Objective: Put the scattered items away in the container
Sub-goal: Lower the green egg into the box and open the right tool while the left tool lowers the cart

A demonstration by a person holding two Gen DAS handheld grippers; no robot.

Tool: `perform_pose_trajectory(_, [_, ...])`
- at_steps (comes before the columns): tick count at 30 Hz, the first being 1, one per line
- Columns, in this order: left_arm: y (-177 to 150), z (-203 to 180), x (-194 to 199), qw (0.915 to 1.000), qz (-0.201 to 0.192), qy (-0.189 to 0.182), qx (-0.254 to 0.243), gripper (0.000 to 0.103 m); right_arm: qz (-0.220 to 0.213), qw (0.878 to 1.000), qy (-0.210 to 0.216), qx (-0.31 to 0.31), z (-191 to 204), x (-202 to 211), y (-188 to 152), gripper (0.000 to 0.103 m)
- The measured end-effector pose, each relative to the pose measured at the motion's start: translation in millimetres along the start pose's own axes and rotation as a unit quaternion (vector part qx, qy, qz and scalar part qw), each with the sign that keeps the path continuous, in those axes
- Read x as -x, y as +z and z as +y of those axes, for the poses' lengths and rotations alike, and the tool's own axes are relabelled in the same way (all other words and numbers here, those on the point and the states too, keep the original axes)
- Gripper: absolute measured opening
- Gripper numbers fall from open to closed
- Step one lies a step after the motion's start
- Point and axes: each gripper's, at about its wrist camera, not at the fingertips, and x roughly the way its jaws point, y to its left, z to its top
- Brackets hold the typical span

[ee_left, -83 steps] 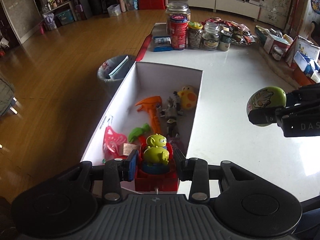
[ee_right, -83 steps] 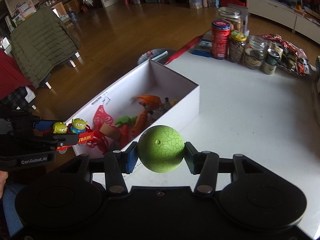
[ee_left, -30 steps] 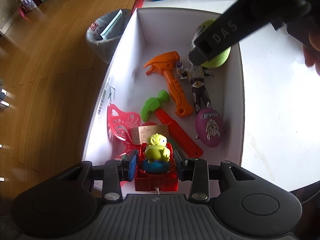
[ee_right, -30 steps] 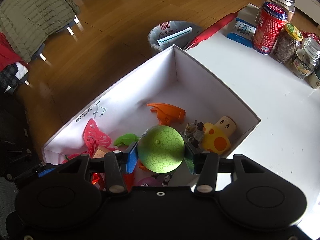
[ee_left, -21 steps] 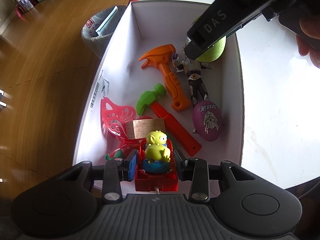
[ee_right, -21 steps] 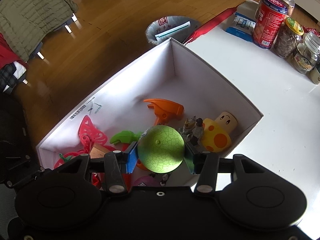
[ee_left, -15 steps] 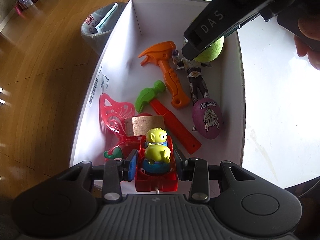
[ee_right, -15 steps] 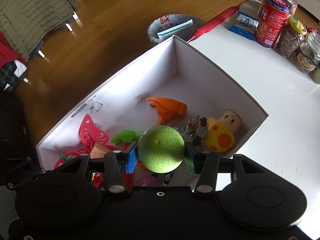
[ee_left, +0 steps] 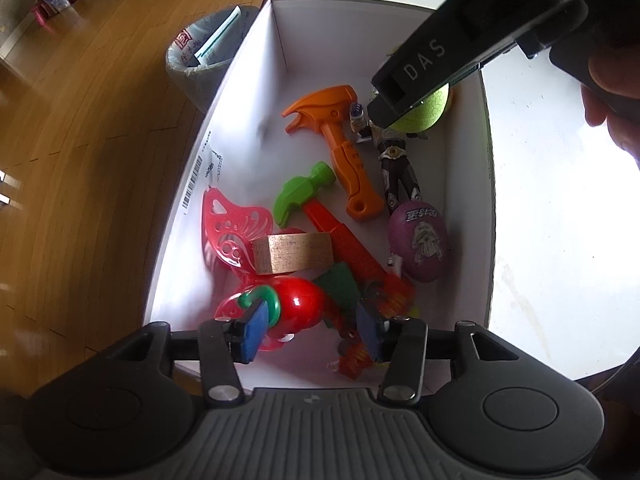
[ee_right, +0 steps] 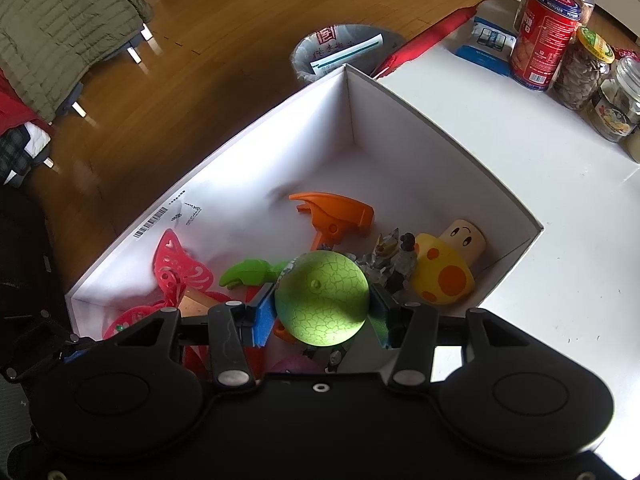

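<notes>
Crackle-patterned green egg (ee_right: pixel 322 304), glossy plastic hammers, smooth white cardboard box (ee_right: pixel 440 128)

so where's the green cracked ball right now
In the right wrist view the green cracked ball sits clamped in the right hand-held gripper, over the white box, beside the yellow mushroom toy.

Left tongs (ee_left: pixel 312 330) over the near end of the white box (ee_left: pixel 489 184), jaws just been opening, nothing pressed between the pads. Blurred red toy train (ee_left: pixel 372 312) just below them, beside a red apple toy (ee_left: pixel 296 304). Farther in the box: orange hammer (ee_left: pixel 340 144), green-headed hammer (ee_left: pixel 308 192), purple egg (ee_left: pixel 418 240). Right tongs (ee_left: pixel 404 108) grip a green ball (ee_left: pixel 426 110).
</notes>
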Motion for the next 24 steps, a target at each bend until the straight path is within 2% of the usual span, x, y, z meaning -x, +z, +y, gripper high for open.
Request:
perform_pose_trajectory(4, [-0.6, 1.1, 1.7, 1.0000, -0.003, 0.002, 0.001, 0.059, -0.001, 1.000, 0.002, 0.000, 0.9, -0.3, 0.5, 0.050])
perform_pose_trajectory(12, [-4.6, 4.4, 3.6, 1.0000, -0.007, 0.005, 0.004, 0.062, -0.003, 1.000, 0.000, 0.000, 2.4, -1.4, 0.3, 0.051])
perform_pose_trajectory(16, [-5.9, 3.4, 4.1, 0.9999, -0.009, 0.008, 0.001, 0.062, -0.014, 1.000, 0.004, -0.006, 1.9, 2.2, 1.3, 0.059])
perform_pose_trajectory(19, [-6.2, 2.5, 5.9, 0.9998, -0.015, 0.013, 0.000, 0.063, -0.023, 1.000, 0.003, -0.006, 2.3, 6.3, 0.4, 0.060])
perform_pose_trajectory(21, [-7.0, 2.4, 7.3, 0.9996, -0.023, 0.018, -0.001, 0.069, -0.030, 0.999, 0.009, -0.009, 1.2, 10.0, -2.5, 0.061])
perform_pose_trajectory(23, [-8.4, 1.4, 9.9, 0.9990, -0.034, 0.028, -0.004, 0.080, -0.040, 0.999, 0.015, -0.010, 0.3, 14.6, -6.5, 0.067])
perform_pose_trajectory(24, [-9.3, 0.1, 11.9, 0.9986, -0.040, 0.035, -0.007, 0.081, -0.045, 0.999, 0.016, -0.009, 0.0, 17.0, -8.9, 0.067])
